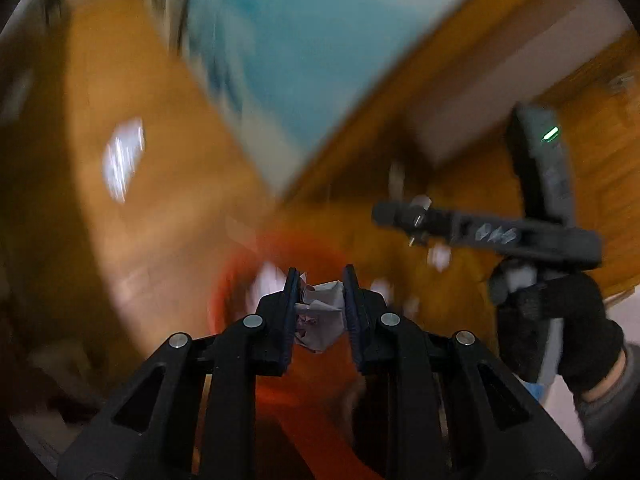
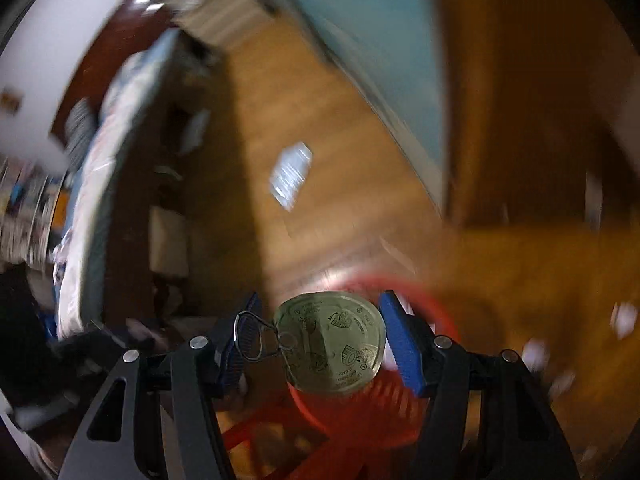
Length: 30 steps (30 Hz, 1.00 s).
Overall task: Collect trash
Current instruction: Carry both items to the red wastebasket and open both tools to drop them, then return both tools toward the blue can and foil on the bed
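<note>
My left gripper (image 1: 322, 272) is shut on a crumpled ball of white paper (image 1: 324, 312). It hangs over a red plastic basket (image 1: 232, 280) on the wooden floor. My right gripper (image 2: 320, 300) has its blue pads (image 2: 400, 344) closed on a tin can (image 2: 332, 348). The can's pull-ring lid faces the camera, and the ring points toward the left pad. Under the can is the red basket (image 2: 436, 312). In the left wrist view the right gripper (image 1: 400, 216) shows side-on at the right, held by a black-gloved hand (image 1: 560, 320). Both views are blurred by motion.
White paper scraps (image 1: 438, 256) (image 2: 624, 320) lie on the floor near the basket. Farther off lies a white sheet (image 1: 122, 160) (image 2: 292, 176). A blue mat (image 1: 300, 60) (image 2: 380, 40) covers the floor beyond. A bed (image 2: 112, 140) stands at the left.
</note>
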Tool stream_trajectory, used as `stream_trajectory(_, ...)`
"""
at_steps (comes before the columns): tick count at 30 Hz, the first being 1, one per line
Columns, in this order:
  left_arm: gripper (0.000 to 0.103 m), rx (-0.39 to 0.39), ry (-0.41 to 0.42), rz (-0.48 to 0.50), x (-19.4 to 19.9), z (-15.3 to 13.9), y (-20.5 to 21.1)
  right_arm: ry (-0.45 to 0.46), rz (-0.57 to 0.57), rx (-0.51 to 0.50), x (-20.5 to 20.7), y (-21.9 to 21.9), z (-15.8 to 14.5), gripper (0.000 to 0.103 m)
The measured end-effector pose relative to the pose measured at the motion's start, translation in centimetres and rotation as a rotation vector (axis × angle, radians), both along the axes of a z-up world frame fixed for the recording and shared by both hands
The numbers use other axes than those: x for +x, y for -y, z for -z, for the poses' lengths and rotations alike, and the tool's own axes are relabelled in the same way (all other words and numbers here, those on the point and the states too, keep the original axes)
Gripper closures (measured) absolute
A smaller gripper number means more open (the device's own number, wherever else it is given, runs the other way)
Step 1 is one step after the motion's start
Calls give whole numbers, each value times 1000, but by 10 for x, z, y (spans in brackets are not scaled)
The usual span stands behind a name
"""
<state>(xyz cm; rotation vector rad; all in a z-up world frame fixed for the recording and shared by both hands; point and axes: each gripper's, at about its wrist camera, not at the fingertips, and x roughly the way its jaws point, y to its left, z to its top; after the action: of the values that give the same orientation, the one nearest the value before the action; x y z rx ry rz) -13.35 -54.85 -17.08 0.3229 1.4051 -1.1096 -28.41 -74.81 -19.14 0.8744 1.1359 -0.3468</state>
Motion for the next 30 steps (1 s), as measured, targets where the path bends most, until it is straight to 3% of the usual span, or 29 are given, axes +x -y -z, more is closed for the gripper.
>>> stream_trajectory(5,81,80,40,154,-25,20,21,-34,70,148,-16,-14,54,41)
stream_trajectory(9,75,130,14,147,-16,33,21,-71,62,174,-16,-32,77,39)
stream_trajectory(10,69,132,6,140,-14,33,22,-73,65,178,-16,-33,80,38)
stream_trajectory(12,45,135,-15,125,-14,33,25,-84,70,177,-15,-36,86,35)
stream_trajectory(13,31,130,-33,108,-11,34,23,-91,69,172,-15,-36,86,33)
stream_trajectory(16,30,127,-60,89,-12,32,23,-105,72,148,-14,-34,83,26)
stream_trajectory(24,30,62,-50,23,1,11,8,-90,51,55,-5,-37,55,25)
stream_trajectory(30,30,-26,157,-94,31,-51,-39,-31,-64,-77,39,-67,4,25)
